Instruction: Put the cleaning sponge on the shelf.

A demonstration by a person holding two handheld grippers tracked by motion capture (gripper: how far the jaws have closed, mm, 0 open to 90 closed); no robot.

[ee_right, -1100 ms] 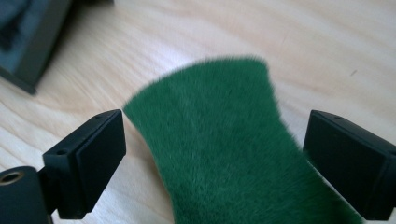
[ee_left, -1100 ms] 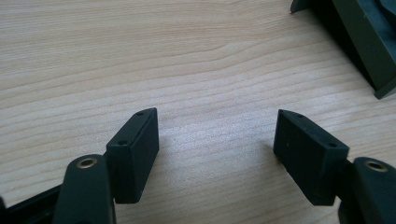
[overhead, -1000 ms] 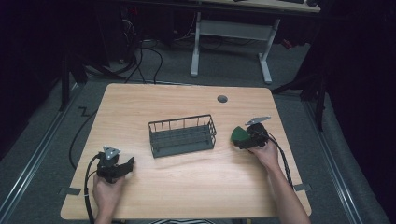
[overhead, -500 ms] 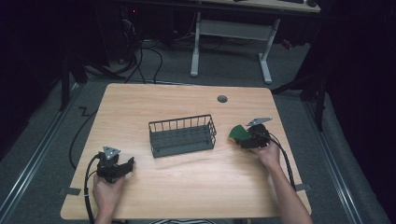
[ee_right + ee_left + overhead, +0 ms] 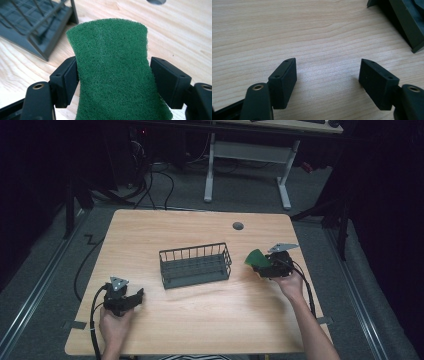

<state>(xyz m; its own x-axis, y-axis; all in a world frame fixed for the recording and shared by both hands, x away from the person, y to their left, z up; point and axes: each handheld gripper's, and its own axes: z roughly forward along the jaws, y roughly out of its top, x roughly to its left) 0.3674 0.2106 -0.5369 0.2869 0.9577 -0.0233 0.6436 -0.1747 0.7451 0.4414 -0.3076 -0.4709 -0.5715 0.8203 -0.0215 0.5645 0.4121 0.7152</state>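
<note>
Green scouring pad (image 5: 112, 72) pinched between my right gripper (image 5: 266, 265) jaws, held just right of the wire basket (image 5: 196, 265) at mid-desk. Left gripper (image 5: 327, 80) jaws wide open, empty, farther off.

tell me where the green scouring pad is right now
The green scouring pad is pinched between the right gripper's jaws, held just right of the wire basket in the high view.
</note>
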